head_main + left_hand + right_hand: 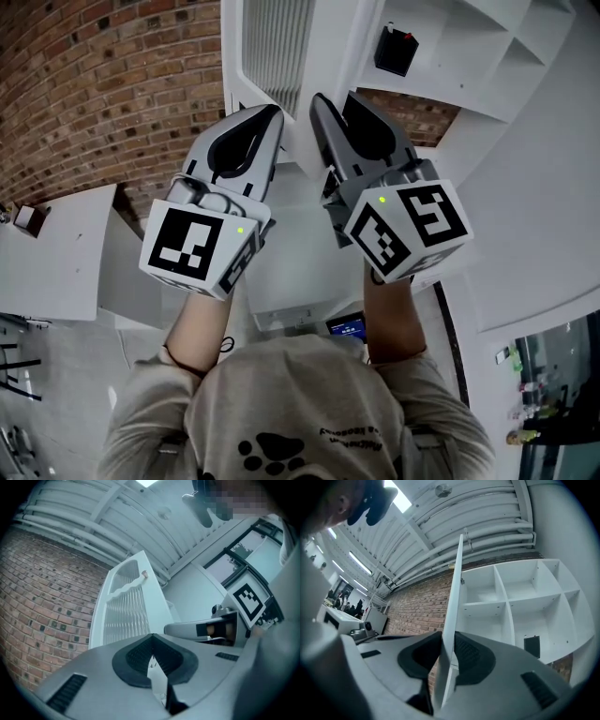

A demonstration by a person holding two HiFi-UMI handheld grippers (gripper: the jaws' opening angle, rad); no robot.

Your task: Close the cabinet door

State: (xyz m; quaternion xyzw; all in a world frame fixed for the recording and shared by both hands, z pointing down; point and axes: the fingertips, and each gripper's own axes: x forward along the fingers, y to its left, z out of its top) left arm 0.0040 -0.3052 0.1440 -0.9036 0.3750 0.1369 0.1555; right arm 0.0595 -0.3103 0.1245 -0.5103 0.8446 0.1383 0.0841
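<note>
Right gripper [446,644] clamps the edge of the open cabinet door [452,606]; left gripper [151,639], jaws together, hangs alongside; white shelves [525,597] stand behind.

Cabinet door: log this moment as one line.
cabinet door: open, edge-on | right gripper: jaws clamped on its edge | left gripper: jaws together

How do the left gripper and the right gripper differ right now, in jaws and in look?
The right gripper has its jaws closed on the edge of the cabinet door; the left gripper has its jaws together at the tips, holding nothing. In the head view the left gripper's shell looks pale, the right gripper's darker grey. Both are raised toward the cabinet.
</note>
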